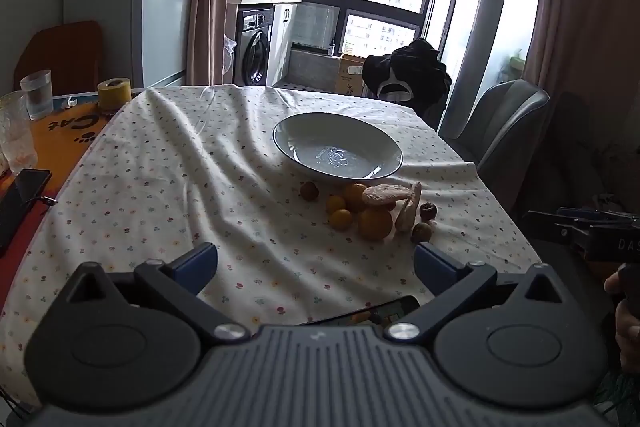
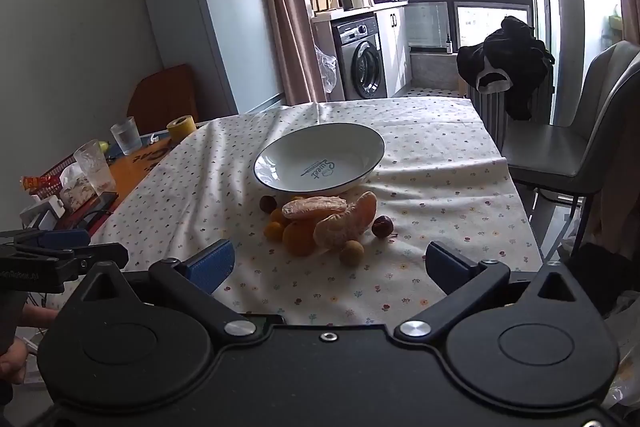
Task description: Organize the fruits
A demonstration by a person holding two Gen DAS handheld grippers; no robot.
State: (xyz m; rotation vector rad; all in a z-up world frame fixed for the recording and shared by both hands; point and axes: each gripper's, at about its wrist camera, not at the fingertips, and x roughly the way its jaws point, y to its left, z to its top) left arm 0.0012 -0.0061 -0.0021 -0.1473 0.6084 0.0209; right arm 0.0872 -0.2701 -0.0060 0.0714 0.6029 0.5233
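A white bowl [image 1: 338, 147] [image 2: 320, 157] with a dark rim stands empty on the flowered tablecloth. Just in front of it lies a heap of fruit: oranges [image 1: 375, 223] [image 2: 299, 237], small kumquats [image 1: 340, 219] [image 2: 273, 230], two peeled pomelo segments [image 1: 386, 194] [image 2: 346, 221], dark jujubes [image 1: 428, 211] [image 2: 382, 226] and a greenish one [image 1: 422, 231] [image 2: 351, 252]. My left gripper [image 1: 316, 263] hangs open, short of the heap. My right gripper [image 2: 330, 263] is open too, nearer the fruit, with nothing between its fingers.
At the left table edge stand a glass of water [image 1: 37, 94] [image 2: 125, 135], a yellow tape roll [image 1: 114, 93] [image 2: 181, 127], a tall glass [image 2: 95, 171] and a phone [image 1: 20, 195]. A grey chair [image 1: 508, 123] [image 2: 572, 147] sits on the right. Another phone [image 1: 372, 313] lies near the table's front edge.
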